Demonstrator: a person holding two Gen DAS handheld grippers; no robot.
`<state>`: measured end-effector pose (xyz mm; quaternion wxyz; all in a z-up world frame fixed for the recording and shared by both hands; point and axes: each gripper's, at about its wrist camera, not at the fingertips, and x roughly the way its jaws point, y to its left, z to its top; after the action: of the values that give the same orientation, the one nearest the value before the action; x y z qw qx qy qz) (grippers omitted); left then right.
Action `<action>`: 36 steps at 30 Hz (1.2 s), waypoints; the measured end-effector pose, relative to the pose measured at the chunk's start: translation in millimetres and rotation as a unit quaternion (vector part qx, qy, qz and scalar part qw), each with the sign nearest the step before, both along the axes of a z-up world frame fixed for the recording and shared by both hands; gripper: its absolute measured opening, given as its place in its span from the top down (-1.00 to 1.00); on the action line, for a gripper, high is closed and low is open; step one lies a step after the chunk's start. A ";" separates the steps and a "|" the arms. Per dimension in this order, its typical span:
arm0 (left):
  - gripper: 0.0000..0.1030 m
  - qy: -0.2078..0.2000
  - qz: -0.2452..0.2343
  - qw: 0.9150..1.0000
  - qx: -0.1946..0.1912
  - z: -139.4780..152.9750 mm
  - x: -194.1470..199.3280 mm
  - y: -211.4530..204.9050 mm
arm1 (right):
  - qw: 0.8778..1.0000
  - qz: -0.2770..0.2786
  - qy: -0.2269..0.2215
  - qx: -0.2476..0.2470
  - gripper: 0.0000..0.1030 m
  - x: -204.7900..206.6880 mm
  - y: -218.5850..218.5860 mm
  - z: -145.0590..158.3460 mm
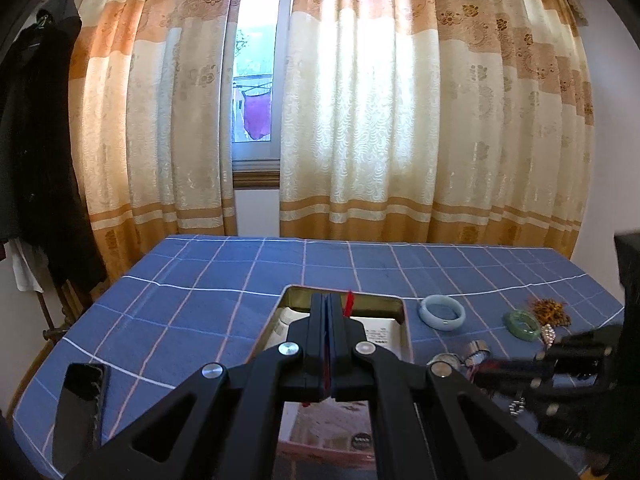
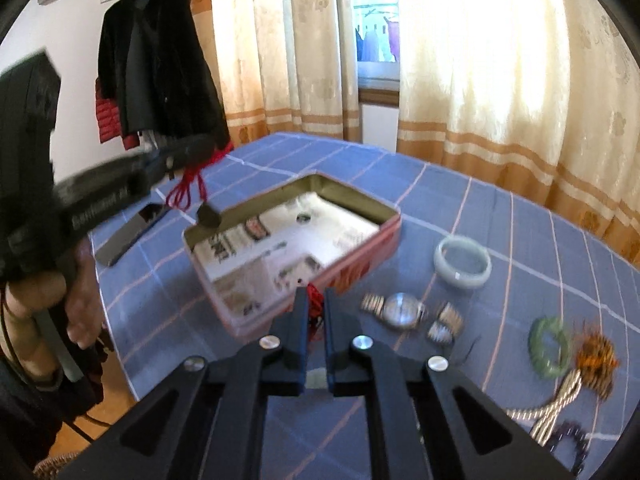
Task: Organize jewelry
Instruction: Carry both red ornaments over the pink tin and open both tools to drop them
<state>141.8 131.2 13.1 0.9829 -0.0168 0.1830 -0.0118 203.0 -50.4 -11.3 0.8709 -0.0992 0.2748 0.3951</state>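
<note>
The table (image 2: 500, 216) carries a blue cloth with a pale grid. On it, directly ahead of the right gripper (image 2: 316, 300), sits the open tin (image 2: 394, 226): rectangular, rounded corners, pink-red outer wall, gold-toned inner wall, with printed paper lining its floor. The print is too blurred to read.

The left gripper (image 1: 327, 304) is held above the tin, its fingers pressed together on a red cord necklace (image 1: 349, 303). In the right wrist view the cord hangs in loops from those fingertips, with a dark pendant (image 2: 209, 214) dangling at the tin's far left corner. White lettering on the left gripper's body is blurred and illegible. The person's left hand (image 2: 78, 304) grips the handle.

The right gripper's jaws stand slightly apart; a red cord strand (image 2: 315, 308) lies in the gap, and it cannot be determined whether they grip it.

To the right of the right gripper lie a pale jade bangle (image 2: 463, 263), a metal watch (image 2: 402, 311), a green bangle (image 2: 550, 346) and an orange beaded piece (image 2: 597, 358). A dark phone (image 2: 132, 232) lies left of the tin.
</note>
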 end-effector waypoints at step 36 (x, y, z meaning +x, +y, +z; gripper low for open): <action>1.00 0.051 0.005 0.999 -0.007 -33.1 31.5 35.8 | 0.999 -0.019 -0.041 0.005 0.84 75.0 65.1 62.3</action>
<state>173.3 167.0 -20.0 0.9722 -0.0257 0.2325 -0.0069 278.0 14.8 51.0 0.8894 -0.1060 0.2386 0.3753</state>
